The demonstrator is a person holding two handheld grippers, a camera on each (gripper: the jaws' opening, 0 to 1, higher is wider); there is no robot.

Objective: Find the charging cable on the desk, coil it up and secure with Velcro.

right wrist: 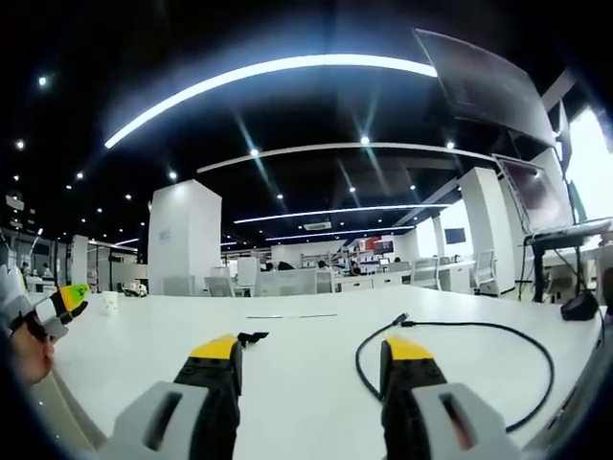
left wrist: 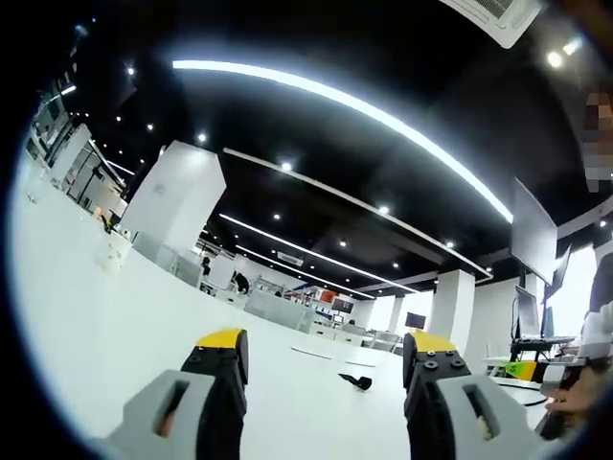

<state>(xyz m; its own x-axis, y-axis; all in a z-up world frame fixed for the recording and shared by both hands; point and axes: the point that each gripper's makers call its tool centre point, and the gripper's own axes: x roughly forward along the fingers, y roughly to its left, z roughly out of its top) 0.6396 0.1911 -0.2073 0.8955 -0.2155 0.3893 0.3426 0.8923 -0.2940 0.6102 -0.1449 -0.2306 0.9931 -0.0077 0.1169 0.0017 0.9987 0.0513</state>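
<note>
A big white desk [right wrist: 316, 383] holds everything. In the right gripper view, the black cable [right wrist: 522, 337] lies loose on the desk in a wide loop, near the right edge, with its plug end pointing toward the middle. The right gripper [right wrist: 313, 356] hangs over the desk with its jaws spread apart, holding nothing. The left gripper [left wrist: 326, 350] is spread apart too. A small black strap [left wrist: 356, 381] lies on the desk between its jaws, farther off.

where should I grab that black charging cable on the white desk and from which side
Probably take the charging cable near its free plug end, which lies flat and apart from everything. Come down from above with the right gripper, jaws open across the cord. The loop behind curves wide, so the end is easiest to start coiling from.
</note>
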